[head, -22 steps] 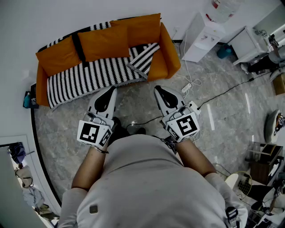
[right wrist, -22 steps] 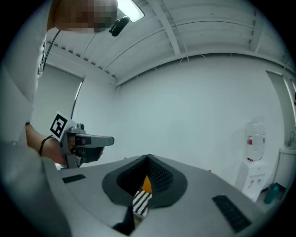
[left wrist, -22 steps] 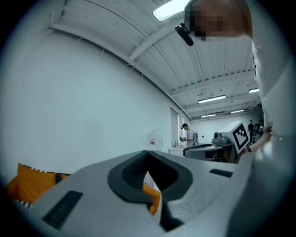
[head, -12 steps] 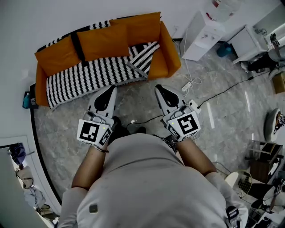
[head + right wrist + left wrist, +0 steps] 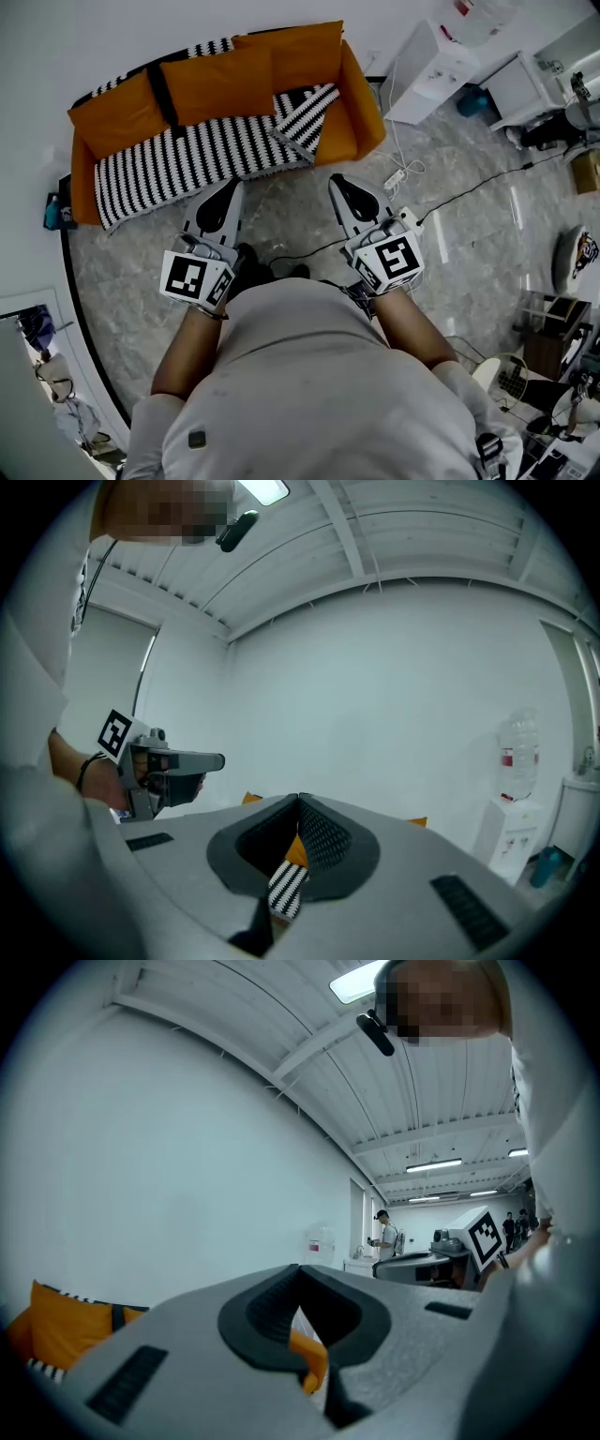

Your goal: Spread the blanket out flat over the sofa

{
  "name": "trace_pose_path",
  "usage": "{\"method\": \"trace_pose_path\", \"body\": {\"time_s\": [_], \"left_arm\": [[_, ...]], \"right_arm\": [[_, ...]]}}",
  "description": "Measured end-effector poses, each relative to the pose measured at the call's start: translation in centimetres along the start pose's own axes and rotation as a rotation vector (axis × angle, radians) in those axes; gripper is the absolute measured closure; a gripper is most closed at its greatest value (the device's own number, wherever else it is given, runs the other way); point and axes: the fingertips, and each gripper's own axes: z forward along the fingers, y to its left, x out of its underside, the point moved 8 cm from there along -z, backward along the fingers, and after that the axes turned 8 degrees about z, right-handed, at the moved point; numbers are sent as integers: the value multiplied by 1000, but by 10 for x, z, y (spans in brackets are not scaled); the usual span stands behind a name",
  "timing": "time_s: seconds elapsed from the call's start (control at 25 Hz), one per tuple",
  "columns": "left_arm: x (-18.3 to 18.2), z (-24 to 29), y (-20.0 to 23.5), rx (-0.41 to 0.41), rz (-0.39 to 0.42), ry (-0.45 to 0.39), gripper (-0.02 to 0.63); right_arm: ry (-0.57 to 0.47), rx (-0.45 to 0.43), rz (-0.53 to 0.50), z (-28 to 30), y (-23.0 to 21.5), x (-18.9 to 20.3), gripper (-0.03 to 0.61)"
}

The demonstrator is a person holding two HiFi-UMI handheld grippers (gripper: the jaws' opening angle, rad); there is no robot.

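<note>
— Entry one, the blanket?
— Blanket (image 5: 187, 159), black-and-white striped. It lies on the orange sofa (image 5: 361, 108), at 12 o'clock in the head view. It covers the seat from the 9 o'clock arm to past the middle and hangs over the front edge. Its 3 o'clock end is folded back on itself in a rumpled flap, and the seat beside the 3 o'clock arm is bare orange. A strip of the same stripe shows along the backrest top, behind the orange cushions (image 5: 217, 82).
— Entry two, the grippers?
— Left gripper (image 5: 229, 190): at 6 o'clock of the sofa, over the grey floor (image 5: 122, 281), well apart from the blanket, pointing to 12. Its own view shows the jaws pressed together with nothing between them; distant sofa orange shows through the pad hollow. Right gripper (image 5: 339, 185): level with the left, at its 3 o'clock, same heading. Its jaws are likewise closed and empty, with a far-off sliver of stripe and orange in the hollow.
— Surroundings?
— White cabinet (image 5: 422, 70), at 2 o'clock of the sofa. Power strip (image 5: 394, 181), on the floor at 4 o'clock of the sofa.
</note>
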Motion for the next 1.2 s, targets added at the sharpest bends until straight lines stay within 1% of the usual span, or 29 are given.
{"method": "trace_pose_path", "body": {"time_s": [0.16,0.44,0.68,0.92,1.2], "left_arm": [[8,-1,31,16,-6,7,604],[9,-6,110,52,2,15,604],[13,-13,160,67,-12,16,604],[18,-11,184,68,-30,19,604],[21,8,193,61,-33,21,604]], "right_arm": [[12,9,4,32,6,4,552],[30,50,20,100,28,3,552],[44,94,38,134,44,3,552],[57,102,39,153,47,3,552],[69,88,42,169,28,4,551]]}}
